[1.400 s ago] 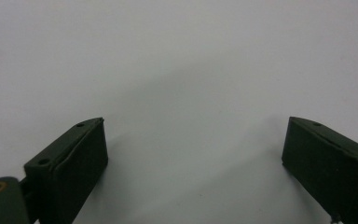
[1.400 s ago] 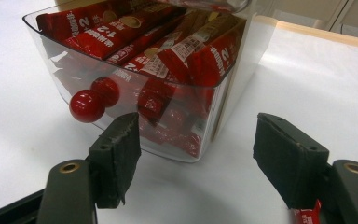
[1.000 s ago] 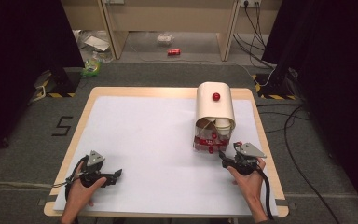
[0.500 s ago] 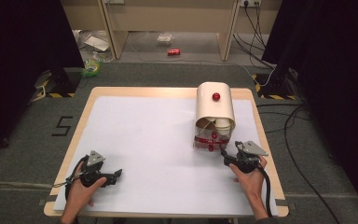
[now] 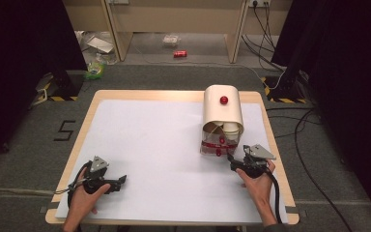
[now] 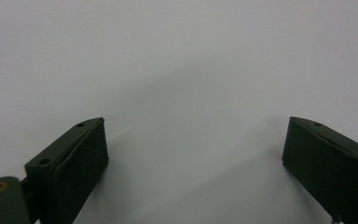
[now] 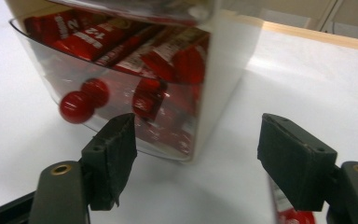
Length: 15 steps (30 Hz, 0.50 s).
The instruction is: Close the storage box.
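Resting near the front right corner of the desk (image 5: 125, 104), the right gripper (image 5: 236, 162) points at a cream-coloured dispenser box (image 5: 222, 112) that stands toward the desk's right edge, about midway between front and back. Its fingers (image 7: 114, 158) are spread and have just been opening a little wider; nothing is pinched between them, though the near corner of the box's clear front bin (image 7: 186, 116) sits just ahead of the gap. The right gripper view shows the bin packed with red wrapped snack bars (image 7: 98, 39), and a round red knob (image 7: 76, 107) stands out from its clear wall, close to one finger but apart from it. A scrap of red wrapper (image 7: 291, 217) lies on the white desk surface at the foot of the other finger. From above, the box's curved lid carries a second red knob (image 5: 223, 100), and paper cups (image 5: 231, 129) show under the lid's open front end.

Near the front left corner, the left gripper (image 5: 118, 181) lies low over the bare white surface in the person's left hand (image 5: 82, 200). Its fingers (image 6: 81, 158) are spread wide with only the white desk between them. The person's right hand (image 5: 258, 186) holds the other tool from behind, a black cable (image 5: 274, 193) trailing back along the forearm. Beyond the desk's back edge, a red can (image 5: 179, 53) lies on the floor.
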Available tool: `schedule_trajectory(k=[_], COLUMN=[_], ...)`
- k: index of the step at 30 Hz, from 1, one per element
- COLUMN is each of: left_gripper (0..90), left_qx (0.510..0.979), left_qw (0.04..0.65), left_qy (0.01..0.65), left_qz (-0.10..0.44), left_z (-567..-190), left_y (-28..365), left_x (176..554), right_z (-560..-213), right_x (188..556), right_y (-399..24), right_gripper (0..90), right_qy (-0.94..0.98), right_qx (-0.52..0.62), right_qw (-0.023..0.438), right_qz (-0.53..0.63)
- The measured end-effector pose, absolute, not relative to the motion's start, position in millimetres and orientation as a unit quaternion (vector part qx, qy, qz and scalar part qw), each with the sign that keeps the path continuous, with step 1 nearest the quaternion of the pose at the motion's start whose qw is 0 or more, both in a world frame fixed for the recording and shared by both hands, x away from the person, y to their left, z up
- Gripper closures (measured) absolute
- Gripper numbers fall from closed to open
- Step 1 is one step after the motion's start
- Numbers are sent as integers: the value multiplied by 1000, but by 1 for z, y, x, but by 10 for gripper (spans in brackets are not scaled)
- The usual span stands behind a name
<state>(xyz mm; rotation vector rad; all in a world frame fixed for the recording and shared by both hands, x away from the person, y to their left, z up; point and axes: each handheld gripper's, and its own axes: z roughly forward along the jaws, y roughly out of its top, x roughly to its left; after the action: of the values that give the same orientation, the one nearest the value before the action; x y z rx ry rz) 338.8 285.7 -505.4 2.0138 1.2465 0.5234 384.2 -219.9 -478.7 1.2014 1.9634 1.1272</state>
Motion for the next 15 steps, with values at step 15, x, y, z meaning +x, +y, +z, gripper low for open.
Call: schedule_trajectory(k=[15], left_gripper=[58], left_qx=[778], left_qw=[351], left_qy=[481], left_qz=[200], left_z=[-505], left_y=[286], left_x=[339], right_z=[-469], right_x=[371], right_y=[-223], right_gripper=[317], right_qy=[738], right_qx=[444], right_qw=[275], right_qz=[426])
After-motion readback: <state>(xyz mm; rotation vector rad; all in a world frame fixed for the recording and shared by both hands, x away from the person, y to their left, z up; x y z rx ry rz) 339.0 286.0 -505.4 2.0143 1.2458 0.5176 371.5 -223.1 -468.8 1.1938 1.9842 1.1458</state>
